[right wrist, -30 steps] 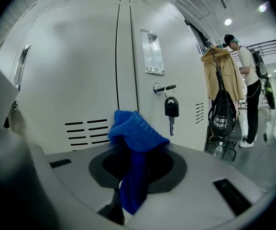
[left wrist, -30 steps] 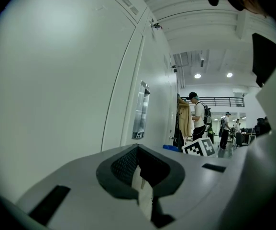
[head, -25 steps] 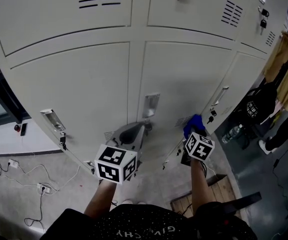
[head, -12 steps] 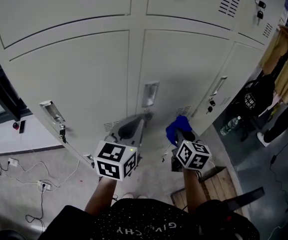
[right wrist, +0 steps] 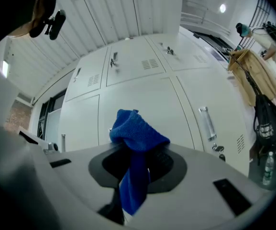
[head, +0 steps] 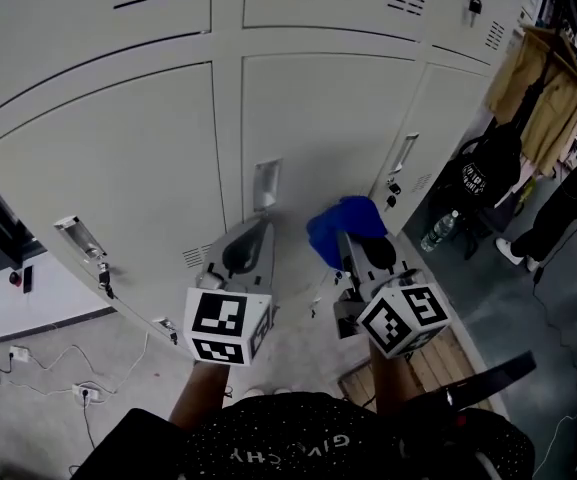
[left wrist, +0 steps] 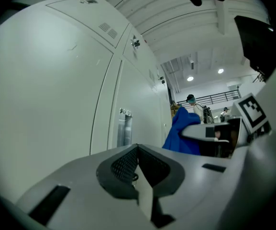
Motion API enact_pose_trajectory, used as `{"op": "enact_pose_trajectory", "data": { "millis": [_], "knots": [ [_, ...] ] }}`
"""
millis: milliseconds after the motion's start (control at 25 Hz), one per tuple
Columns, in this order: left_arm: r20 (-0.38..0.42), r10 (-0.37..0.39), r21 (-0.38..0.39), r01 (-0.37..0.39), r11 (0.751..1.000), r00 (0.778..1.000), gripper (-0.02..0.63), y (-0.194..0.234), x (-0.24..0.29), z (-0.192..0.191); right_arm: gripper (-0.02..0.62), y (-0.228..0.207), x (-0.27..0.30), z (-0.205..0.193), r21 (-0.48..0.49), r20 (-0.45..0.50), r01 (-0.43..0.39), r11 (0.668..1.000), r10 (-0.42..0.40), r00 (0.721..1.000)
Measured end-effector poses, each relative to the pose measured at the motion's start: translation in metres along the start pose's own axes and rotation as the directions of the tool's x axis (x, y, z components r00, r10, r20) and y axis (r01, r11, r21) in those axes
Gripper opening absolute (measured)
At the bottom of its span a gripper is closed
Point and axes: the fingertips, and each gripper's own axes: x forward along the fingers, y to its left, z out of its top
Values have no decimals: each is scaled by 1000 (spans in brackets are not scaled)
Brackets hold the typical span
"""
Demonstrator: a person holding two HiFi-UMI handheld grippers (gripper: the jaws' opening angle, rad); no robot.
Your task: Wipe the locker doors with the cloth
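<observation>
A bank of pale grey locker doors (head: 158, 168) fills the head view, with recessed handles (head: 264, 185) and vents. My right gripper (head: 345, 236) is shut on a blue cloth (head: 340, 224), held a little off the lower middle door (right wrist: 142, 104). The blue cloth (right wrist: 134, 143) bunches above the closed jaws in the right gripper view and hangs down between them. My left gripper (head: 251, 240) is shut with nothing in it, pointing at the same door near the handle. In the left gripper view the left gripper (left wrist: 137, 150) has its jaws together, and the cloth (left wrist: 183, 135) shows to its right.
A tan coat (head: 533, 103) and a black bag (head: 480, 183) hang at the right of the lockers, with a water bottle (head: 436, 231) on the floor. Cables and a power strip (head: 28, 363) lie at the lower left. A wooden pallet (head: 448, 363) sits under my right arm.
My right gripper has drawn back from the locker door and toward the left with the cloth. The head view has shifted right. The left gripper has stayed shut beside it.
</observation>
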Motion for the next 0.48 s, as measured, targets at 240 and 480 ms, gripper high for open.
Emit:
{"op": "enact_pose_trajectory", "data": {
  "millis": [240, 480],
  "knots": [
    [33, -51, 4, 51, 999, 998, 9, -15, 6, 11, 83, -3, -5, -11, -64, -78, 88, 994, -93, 993],
    [35, -79, -61, 81, 995, 996, 9, -23, 9, 4, 78, -7, -9, -27, -82, -115, 101, 992, -110, 987]
  ]
}}
